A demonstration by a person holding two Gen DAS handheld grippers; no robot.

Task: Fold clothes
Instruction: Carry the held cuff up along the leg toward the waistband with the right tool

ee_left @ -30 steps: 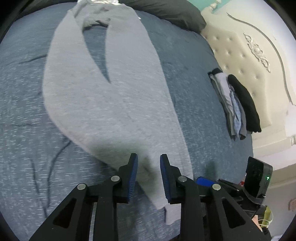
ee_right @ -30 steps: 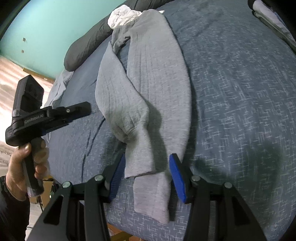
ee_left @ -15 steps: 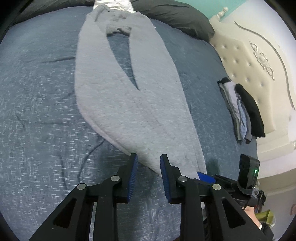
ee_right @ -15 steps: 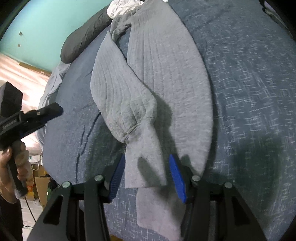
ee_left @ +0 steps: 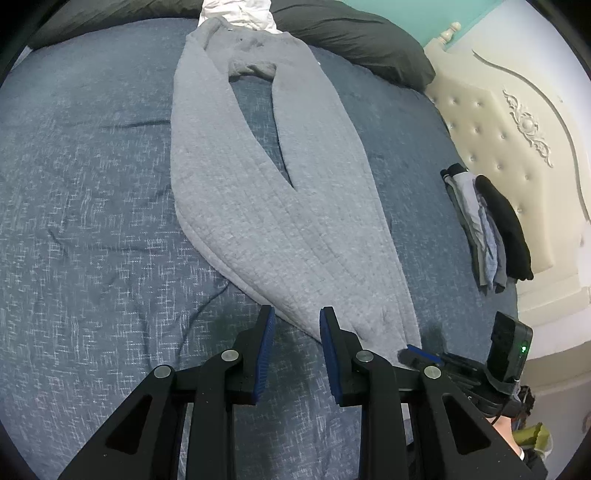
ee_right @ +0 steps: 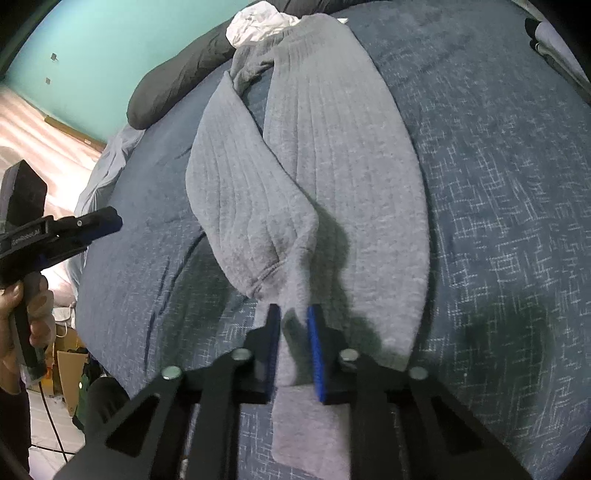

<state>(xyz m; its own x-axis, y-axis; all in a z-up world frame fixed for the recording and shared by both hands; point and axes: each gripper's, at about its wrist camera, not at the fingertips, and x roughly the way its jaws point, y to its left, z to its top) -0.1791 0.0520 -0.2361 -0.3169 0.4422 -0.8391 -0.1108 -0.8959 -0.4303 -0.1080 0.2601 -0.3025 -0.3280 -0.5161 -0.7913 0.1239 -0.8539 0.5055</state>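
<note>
Grey ribbed trousers (ee_left: 295, 229) lie lengthwise on the blue bedspread (ee_left: 92, 221), waist at the far end, legs towards me. My left gripper (ee_left: 295, 314) hovers open just short of the near leg's edge, holding nothing. In the right wrist view the left leg of the trousers (ee_right: 351, 177) crosses over the other near the cuffs. My right gripper (ee_right: 293, 312) has its jaws drawn in on a cuff end, with grey cloth between the blue pads (ee_right: 314, 332). The image is blurred there. The left gripper (ee_right: 99, 225) also shows at the left, held by a hand (ee_right: 33, 306).
A stack of folded clothes (ee_left: 487, 229) sits by the cream tufted headboard (ee_left: 498, 129). A dark pillow (ee_left: 351, 37) and a white garment (ee_left: 236, 11) lie past the waistband. Beyond the bed's left edge are the floor and a cardboard box (ee_right: 70, 373).
My right gripper's jaws have narrowed from wide open onto the cuff. My left gripper has drawn back, so the trousers now lie farther ahead of it.
</note>
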